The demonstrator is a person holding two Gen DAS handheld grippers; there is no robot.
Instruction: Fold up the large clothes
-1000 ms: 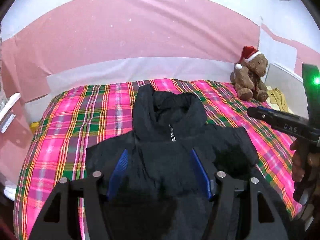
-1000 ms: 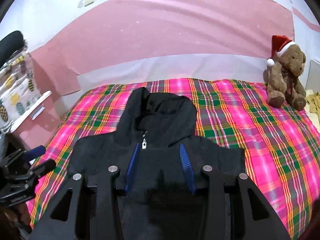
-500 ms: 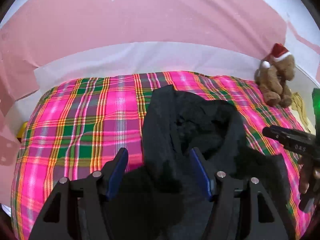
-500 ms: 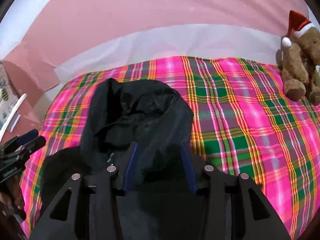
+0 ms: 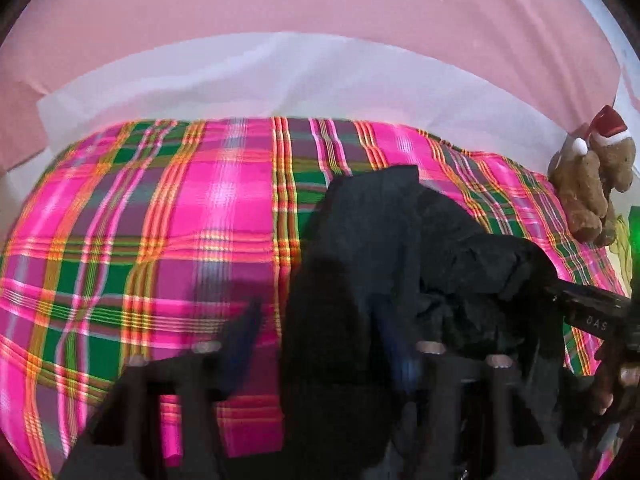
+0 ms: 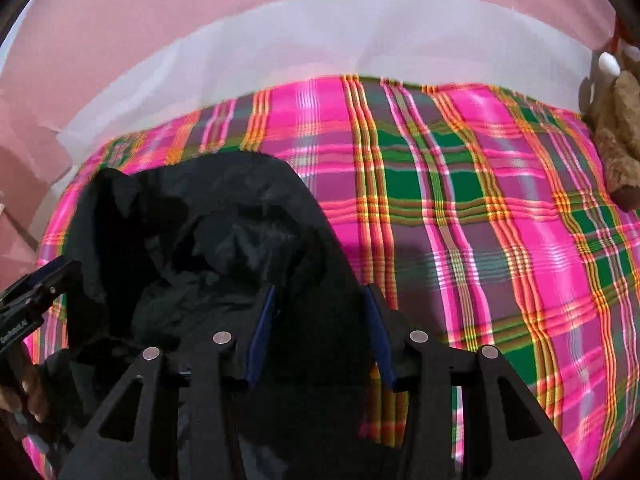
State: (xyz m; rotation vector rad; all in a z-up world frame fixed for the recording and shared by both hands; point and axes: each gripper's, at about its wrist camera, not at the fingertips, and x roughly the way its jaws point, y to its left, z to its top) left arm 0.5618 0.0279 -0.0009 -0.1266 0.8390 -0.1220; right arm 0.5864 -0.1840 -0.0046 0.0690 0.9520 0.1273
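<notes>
A black hooded jacket [image 5: 400, 240] lies on a pink and green plaid bed [image 5: 160, 220]. My left gripper [image 5: 320, 320] is low over the hood's left edge. Its jaws are closing with a dark fold between them, and plaid still shows beside the left pad; the view is blurred. My right gripper [image 6: 318, 312] straddles the right edge of the jacket [image 6: 200, 240] beside the hood. Its jaws stand apart with black cloth filling the gap. Each view shows the other gripper, hand-held, at its side: the right gripper [image 5: 588, 312] and the left gripper [image 6: 32, 300].
A brown teddy bear [image 5: 588, 192] in a red hat sits at the bed's far right corner, also in the right wrist view [image 6: 616, 136]. A white band and a pink wall rise behind the bed [image 6: 480, 240]. Bare plaid lies on both sides of the jacket.
Both grippers have moved forward and down along the jacket, from over its chest to the hood's sides. The jacket's body has passed beneath them, and the wall looks nearer.
</notes>
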